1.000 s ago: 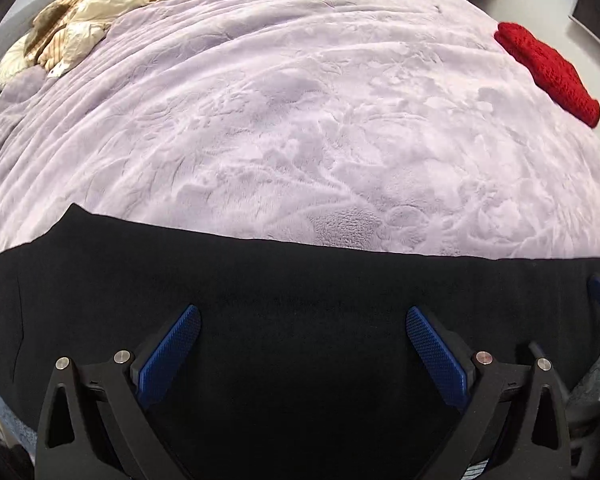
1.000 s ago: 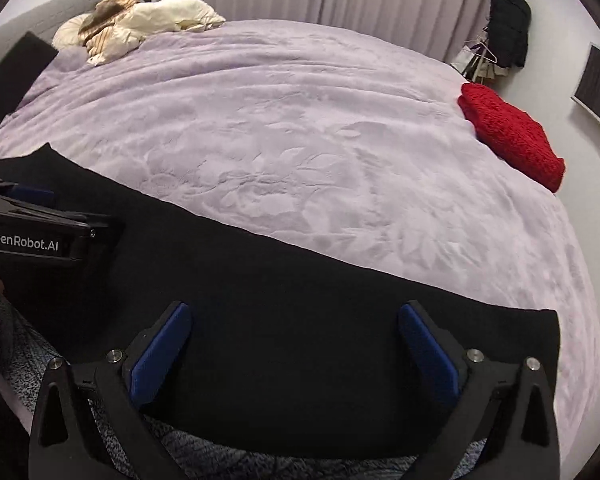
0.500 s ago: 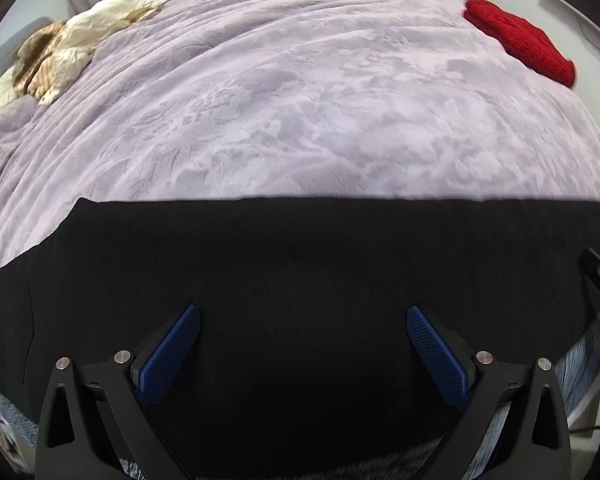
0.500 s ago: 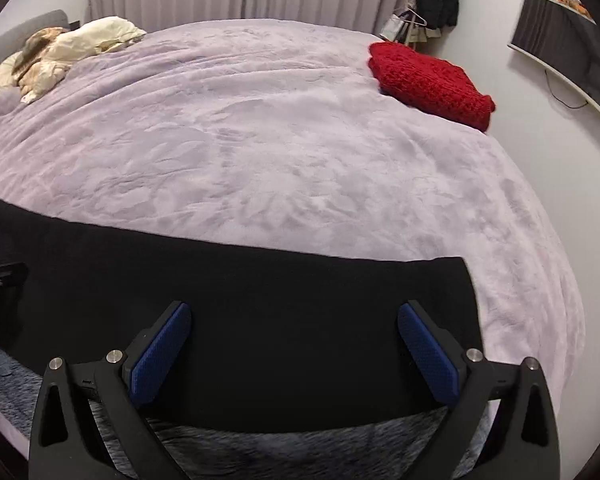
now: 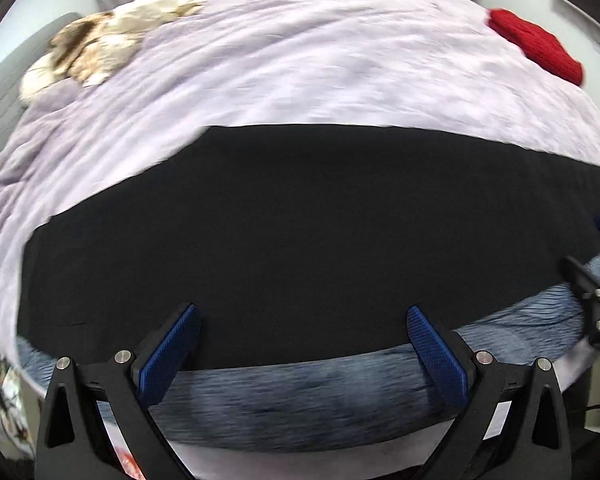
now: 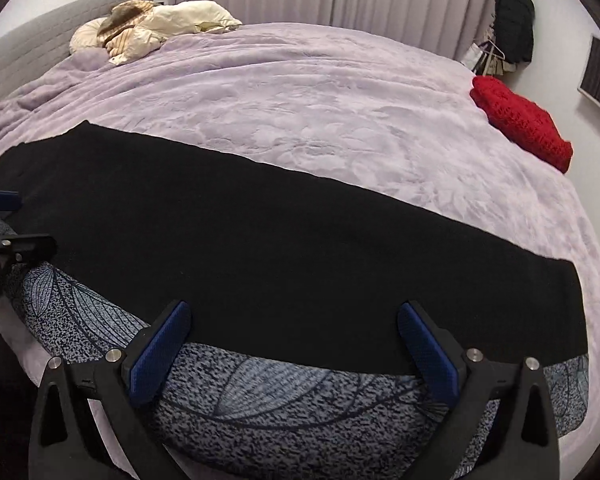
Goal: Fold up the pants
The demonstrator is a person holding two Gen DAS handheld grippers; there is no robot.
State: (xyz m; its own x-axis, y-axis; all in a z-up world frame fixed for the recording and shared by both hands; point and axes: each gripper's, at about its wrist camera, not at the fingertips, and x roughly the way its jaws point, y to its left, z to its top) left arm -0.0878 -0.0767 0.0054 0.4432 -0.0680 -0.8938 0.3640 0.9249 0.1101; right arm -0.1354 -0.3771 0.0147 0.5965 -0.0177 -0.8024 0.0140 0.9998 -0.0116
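Black pants (image 5: 300, 220) lie flat as one long band across the near side of the bed, seen from the other end in the right wrist view (image 6: 280, 240). My left gripper (image 5: 302, 314) is open, hovering over the pants' near edge with nothing between its fingers. My right gripper (image 6: 294, 308) is also open and empty, above the same near edge further right. Each gripper shows at the rim of the other's view: the right gripper (image 5: 596, 280) and the left gripper (image 6: 0, 240). The left wrist view is motion-blurred.
A lilac blanket (image 6: 300, 100) covers the bed, with a blue-grey leaf-patterned cover (image 6: 280, 400) along its near edge. A red knit item (image 6: 520, 120) lies far right, cream bedding (image 6: 152, 24) by the grey headboard (image 6: 40, 44). Dark clothes (image 6: 514, 20) hang by the curtains.
Both grippers have drawn back toward the bed's near edge, so the patterned cover now shows under them. The pants stay flat and neither gripper has closed.
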